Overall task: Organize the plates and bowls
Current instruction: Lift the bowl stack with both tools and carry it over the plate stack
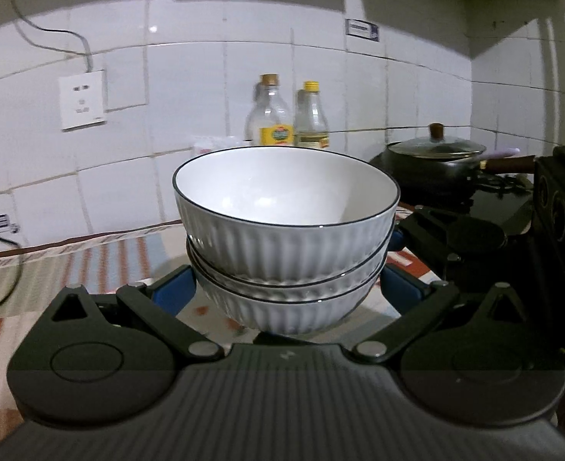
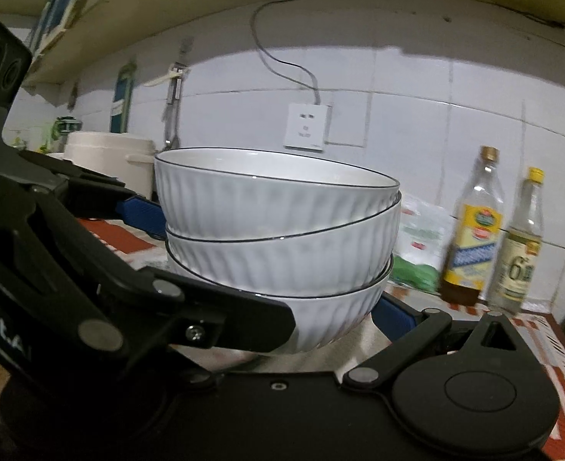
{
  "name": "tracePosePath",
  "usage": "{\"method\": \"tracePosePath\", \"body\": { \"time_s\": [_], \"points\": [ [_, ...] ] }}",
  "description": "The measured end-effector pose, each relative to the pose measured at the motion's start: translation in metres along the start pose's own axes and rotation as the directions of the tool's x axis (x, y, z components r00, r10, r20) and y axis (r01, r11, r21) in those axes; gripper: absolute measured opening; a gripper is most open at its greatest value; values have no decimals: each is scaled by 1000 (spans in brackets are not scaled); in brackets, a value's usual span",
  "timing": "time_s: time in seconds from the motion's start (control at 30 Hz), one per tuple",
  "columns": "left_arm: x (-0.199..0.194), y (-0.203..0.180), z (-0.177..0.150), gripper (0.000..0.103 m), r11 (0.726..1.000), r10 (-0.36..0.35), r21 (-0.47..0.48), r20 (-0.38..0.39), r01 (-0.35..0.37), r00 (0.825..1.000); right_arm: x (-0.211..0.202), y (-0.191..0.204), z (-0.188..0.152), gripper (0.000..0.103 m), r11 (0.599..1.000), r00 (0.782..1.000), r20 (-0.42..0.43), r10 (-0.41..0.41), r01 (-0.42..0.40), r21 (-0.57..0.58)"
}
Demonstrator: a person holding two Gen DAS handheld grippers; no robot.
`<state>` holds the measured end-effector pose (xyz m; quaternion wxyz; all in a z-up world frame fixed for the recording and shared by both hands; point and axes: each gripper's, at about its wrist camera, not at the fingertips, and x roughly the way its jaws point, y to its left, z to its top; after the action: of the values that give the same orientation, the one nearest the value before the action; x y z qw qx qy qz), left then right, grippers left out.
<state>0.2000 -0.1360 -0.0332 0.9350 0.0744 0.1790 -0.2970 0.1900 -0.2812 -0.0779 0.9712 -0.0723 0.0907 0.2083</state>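
Note:
A stack of three white ribbed bowls (image 1: 286,238) with dark rims stands on the patterned counter, also in the right wrist view (image 2: 278,238). My left gripper (image 1: 288,288) has its blue pads against both sides of the lowest bowl (image 1: 282,307), shut on it. My right gripper (image 2: 275,269) reaches around the stack from the other side; its blue pads (image 2: 392,315) sit beside the lowest bowl (image 2: 321,322), and the left gripper's arm crosses in front of it. Whether the right pads press on the bowl cannot be told.
Two oil bottles (image 1: 290,119) stand against the tiled wall behind the stack. A black lidded pan (image 1: 436,165) sits on the stove at right. A white pot (image 2: 109,157) stands at left. A green and white bag (image 2: 417,253) lies behind the bowls.

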Motion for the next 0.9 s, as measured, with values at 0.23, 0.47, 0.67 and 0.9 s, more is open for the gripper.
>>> {"method": "tracePosePath", "body": {
  "time_s": [0.23, 0.47, 0.67, 0.9],
  "points": [
    [-22, 39, -9, 103, 997, 71, -10, -45, -71, 996, 27, 34, 6, 103, 996, 997, -3, 80, -80, 31],
    [-25, 73, -25, 103, 997, 71, -38, -66, -74, 995, 52, 56, 3, 103, 995, 995, -37, 98, -97, 31],
    [-15, 90, -35, 103, 996, 38, -71, -89, -44, 995, 67, 63, -2, 103, 996, 992, -89, 86, -85, 26],
    [-4, 102, -39, 103, 995, 0, -96, -100, -10, 995, 80, 61, -2, 103, 998, 990, -129, 61, -60, 6]
  ]
}}
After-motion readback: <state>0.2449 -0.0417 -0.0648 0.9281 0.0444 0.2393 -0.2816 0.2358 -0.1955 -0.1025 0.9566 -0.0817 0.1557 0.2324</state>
